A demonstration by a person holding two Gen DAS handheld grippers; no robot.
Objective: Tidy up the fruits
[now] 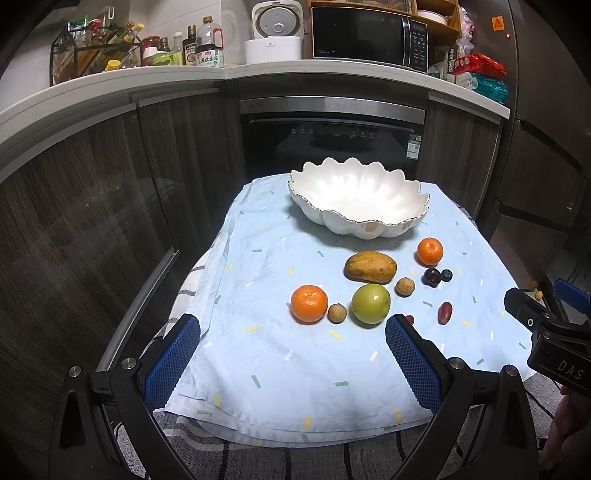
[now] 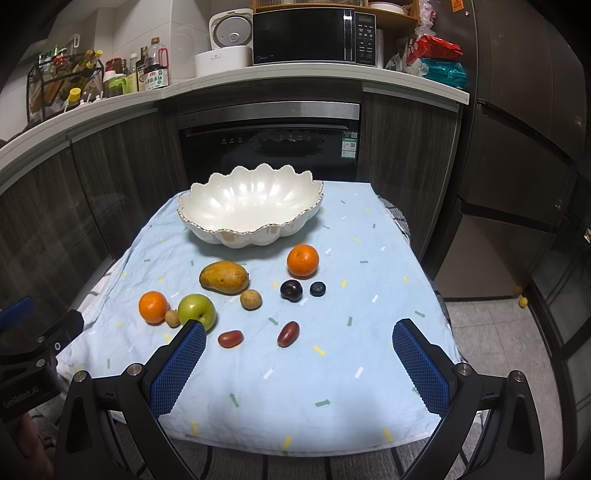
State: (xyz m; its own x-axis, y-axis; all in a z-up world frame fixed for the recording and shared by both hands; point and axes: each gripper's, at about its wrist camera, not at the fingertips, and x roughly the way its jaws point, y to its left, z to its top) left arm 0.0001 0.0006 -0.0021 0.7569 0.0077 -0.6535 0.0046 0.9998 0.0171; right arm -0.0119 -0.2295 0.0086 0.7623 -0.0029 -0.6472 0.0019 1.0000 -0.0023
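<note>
A white scalloped bowl (image 1: pixel 358 199) (image 2: pixel 251 210) stands empty at the far end of a light blue cloth (image 1: pixel 295 369) (image 2: pixel 314 369). In front of it lie a mango (image 1: pixel 370 266) (image 2: pixel 224 277), two oranges (image 1: pixel 309 303) (image 1: pixel 430 251) (image 2: pixel 303 260) (image 2: pixel 153 307), a green apple (image 1: pixel 370 303) (image 2: pixel 197 311), two small brown fruits (image 1: pixel 405 286) (image 1: pixel 337 313) (image 2: pixel 251 299), a dark plum (image 1: pixel 432 277) (image 2: pixel 291 290), a blueberry (image 2: pixel 317 288) and two red oblong fruits (image 2: pixel 231 338) (image 2: pixel 288 333). My left gripper (image 1: pixel 291 363) and right gripper (image 2: pixel 299 365) hover open over the cloth's near end, holding nothing.
The small table stands before dark cabinets and a built-in oven (image 1: pixel 332 140). A counter above carries bottles (image 1: pixel 199 48), a rice cooker (image 1: pixel 277 33) and a microwave (image 1: pixel 369 37). A striped cloth (image 1: pixel 295 458) hangs at the near edge. Tiled floor (image 2: pixel 491 332) lies to the right.
</note>
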